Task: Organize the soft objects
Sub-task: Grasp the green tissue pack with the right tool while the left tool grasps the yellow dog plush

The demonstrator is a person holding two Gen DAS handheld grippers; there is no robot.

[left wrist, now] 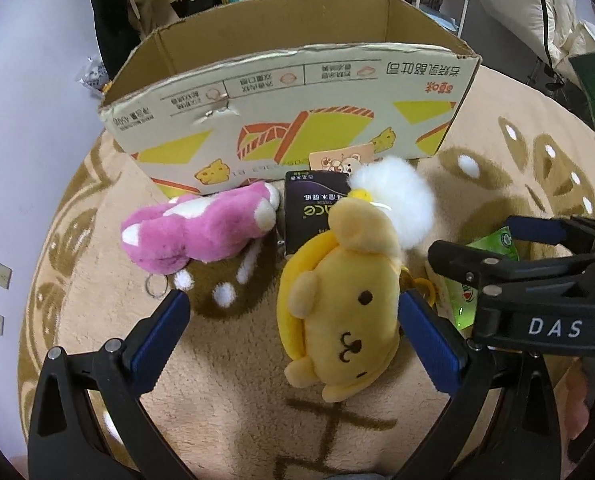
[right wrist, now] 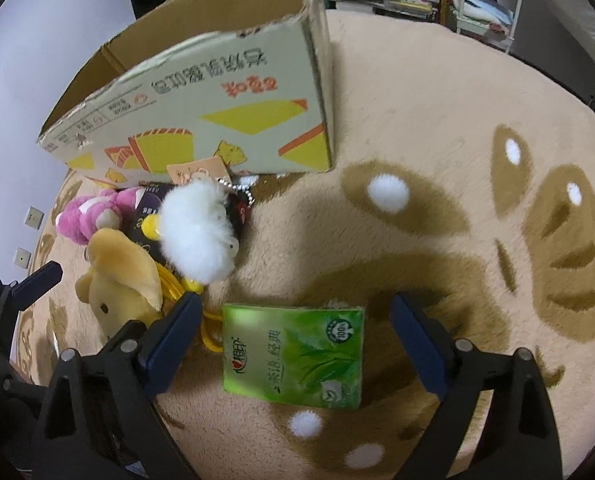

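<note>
At the bottom of both views each tool stands spread, the left tool (left wrist: pixel 293 334) around the yellow plush (left wrist: pixel 339 308) and the right tool (right wrist: pixel 295 340) around the green tissue pack (right wrist: pixel 297 356), so closing could snag the yellow cord (right wrist: pixel 209 324) short of the cardboard box (left wrist: pixel 297 120) at the upper centre.

plush toys (left wrist: pixel 339 312) before box (left wrist: pixel 289 116), on rug (left wrist: pixel 233 412)

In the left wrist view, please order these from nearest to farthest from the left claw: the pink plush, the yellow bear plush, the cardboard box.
1. Yellow bear plush: between the open fingers of the left claw, toward its right finger.
2. Pink plush: farther ahead, on the left, lying on the rug.
3. Cardboard box: farthest, standing behind both toys.
</note>
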